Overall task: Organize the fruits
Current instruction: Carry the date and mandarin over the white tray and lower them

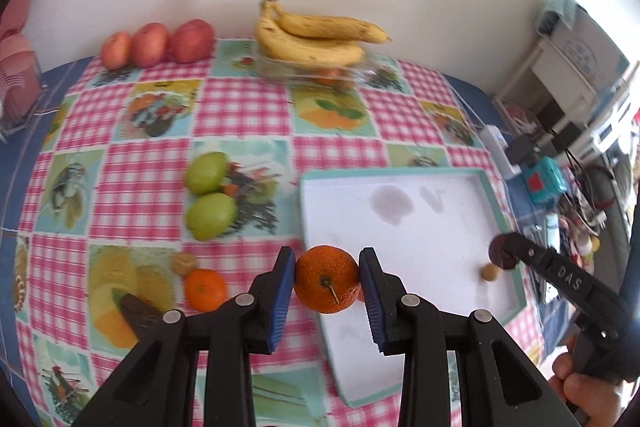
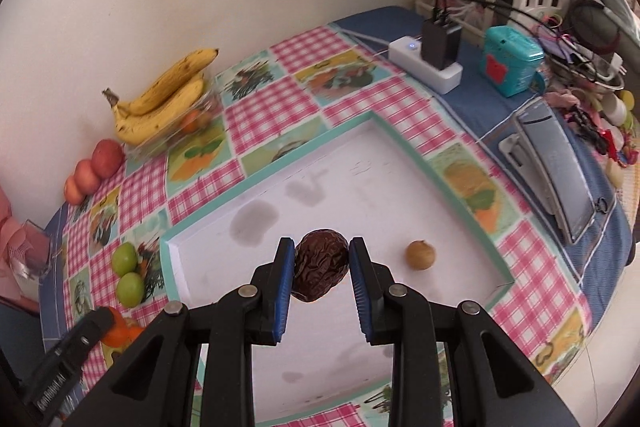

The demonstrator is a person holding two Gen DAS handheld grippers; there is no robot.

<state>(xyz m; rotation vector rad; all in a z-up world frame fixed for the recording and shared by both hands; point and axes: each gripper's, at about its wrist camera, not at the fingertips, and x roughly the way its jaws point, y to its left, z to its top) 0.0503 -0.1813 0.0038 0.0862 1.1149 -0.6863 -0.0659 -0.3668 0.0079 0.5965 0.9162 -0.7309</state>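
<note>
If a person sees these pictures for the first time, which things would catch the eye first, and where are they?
First the fruit in the tongs: the left tongs grip an orange at the white tray's near-left edge, and the right tongs grip a wrinkled dark brown fruit over the tray. Next, the bananas on a clear dish by the wall, with three red apples to their left.

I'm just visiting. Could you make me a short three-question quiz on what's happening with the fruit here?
1. True or false: the left tongs grip an orange.
2. What lies loose in the white tray? A) a banana B) a small round tan fruit C) a green fruit
3. Fill in: the right tongs hold a dark, ____ fruit.

Key: 1 true; 2 B; 3 wrinkled.
</note>
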